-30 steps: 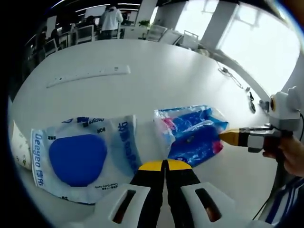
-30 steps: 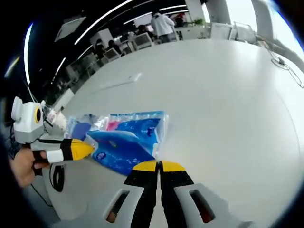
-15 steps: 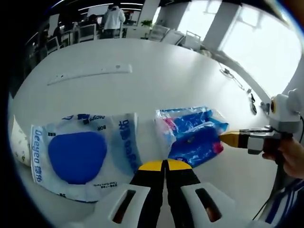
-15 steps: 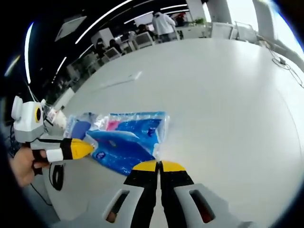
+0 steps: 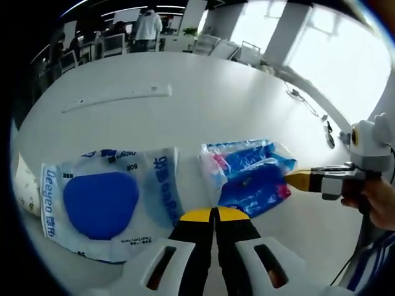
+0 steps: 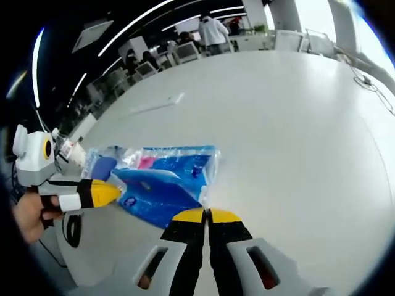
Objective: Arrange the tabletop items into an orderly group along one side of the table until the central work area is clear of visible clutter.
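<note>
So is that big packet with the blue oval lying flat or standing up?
Flat. The packet is spread face-up on the white table, its printed label readable from above, beside a smaller blue pack.

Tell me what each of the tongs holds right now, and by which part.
Both tongs, left and right, are shut at opposite edges of the blue tissue pack. Whether either actually pinches its wrapper cannot be told.
</note>
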A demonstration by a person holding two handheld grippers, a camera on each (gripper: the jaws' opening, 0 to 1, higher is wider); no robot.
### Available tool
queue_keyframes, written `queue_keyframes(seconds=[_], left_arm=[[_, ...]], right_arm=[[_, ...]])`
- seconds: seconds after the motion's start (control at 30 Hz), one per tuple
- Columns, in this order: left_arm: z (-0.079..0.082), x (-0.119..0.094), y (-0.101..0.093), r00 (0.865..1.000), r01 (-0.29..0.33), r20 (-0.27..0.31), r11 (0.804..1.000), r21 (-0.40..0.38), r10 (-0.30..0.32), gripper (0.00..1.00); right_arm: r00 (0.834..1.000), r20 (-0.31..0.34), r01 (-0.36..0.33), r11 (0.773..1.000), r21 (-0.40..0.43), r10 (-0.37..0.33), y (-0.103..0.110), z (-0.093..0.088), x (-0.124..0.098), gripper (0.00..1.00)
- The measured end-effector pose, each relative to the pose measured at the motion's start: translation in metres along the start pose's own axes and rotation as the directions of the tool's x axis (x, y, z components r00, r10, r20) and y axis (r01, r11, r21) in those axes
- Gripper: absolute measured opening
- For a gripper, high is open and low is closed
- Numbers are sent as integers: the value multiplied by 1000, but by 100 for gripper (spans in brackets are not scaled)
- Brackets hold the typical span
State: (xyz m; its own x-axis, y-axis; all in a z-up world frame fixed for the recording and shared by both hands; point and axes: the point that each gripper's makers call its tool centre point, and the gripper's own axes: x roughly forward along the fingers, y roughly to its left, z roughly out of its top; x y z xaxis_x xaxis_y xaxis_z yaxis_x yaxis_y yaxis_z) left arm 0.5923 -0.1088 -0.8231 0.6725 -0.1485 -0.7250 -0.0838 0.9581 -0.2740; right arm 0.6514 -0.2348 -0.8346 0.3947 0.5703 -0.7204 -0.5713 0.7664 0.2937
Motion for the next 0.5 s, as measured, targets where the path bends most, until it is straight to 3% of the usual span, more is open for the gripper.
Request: queue_keyframes(seconds=[0.3,0.5], left_arm=[[4,-2,-2,999,14,32,1000,-15,-13,0],[10,-4,-6,998,20,61,1000,-21,-19,8]], right_arm=[[1000,0,-7,999,-35,7,2,0,1,2],[1000,5,-8,999,-46,8,4,-1,1,7]])
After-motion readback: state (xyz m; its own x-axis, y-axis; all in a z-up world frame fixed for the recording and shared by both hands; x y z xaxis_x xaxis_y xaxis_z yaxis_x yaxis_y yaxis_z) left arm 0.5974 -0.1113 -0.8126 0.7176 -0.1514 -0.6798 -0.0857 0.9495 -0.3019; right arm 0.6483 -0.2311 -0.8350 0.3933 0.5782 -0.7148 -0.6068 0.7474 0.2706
